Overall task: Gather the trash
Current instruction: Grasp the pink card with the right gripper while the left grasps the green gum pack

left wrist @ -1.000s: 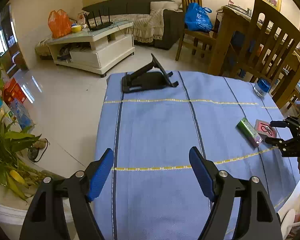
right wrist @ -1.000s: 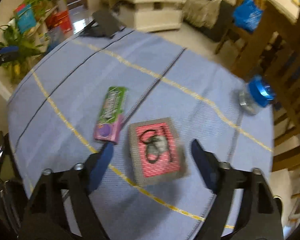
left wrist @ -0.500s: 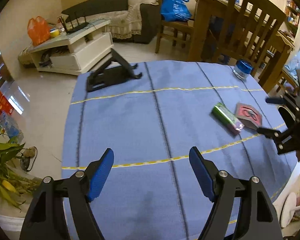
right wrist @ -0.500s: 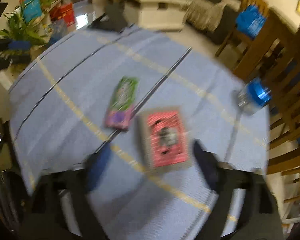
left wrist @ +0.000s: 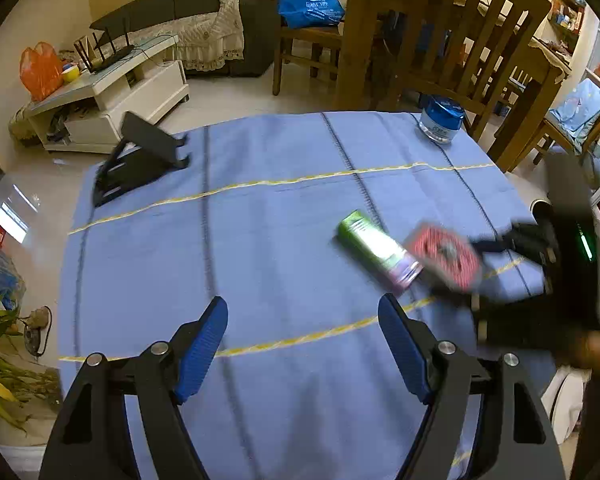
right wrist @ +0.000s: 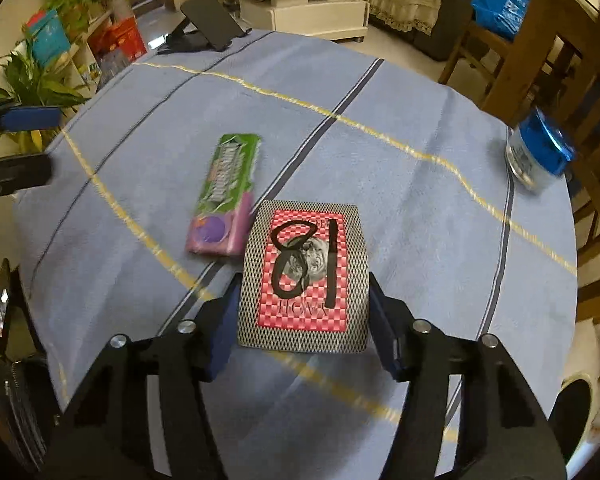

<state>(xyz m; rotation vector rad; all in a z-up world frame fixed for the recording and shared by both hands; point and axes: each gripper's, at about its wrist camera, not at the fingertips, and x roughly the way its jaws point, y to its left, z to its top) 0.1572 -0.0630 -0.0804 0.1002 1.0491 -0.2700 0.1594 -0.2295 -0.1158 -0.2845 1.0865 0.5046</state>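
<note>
Clamping the red card pack [right wrist: 304, 276] by its side edges near the tablecloth [right wrist: 400, 208]'s near edge, the right gripper [right wrist: 302, 320] should lift level, avoiding the green wrapper [right wrist: 224, 196] just beside; the left gripper [left wrist: 302, 344] hangs open.

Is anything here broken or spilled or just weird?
Nothing is broken or spilled. One oddity: the red checkered packet between the right gripper's fingers has "18" scrawled on it in black marker. The green gum pack lies flat beside it.
</note>
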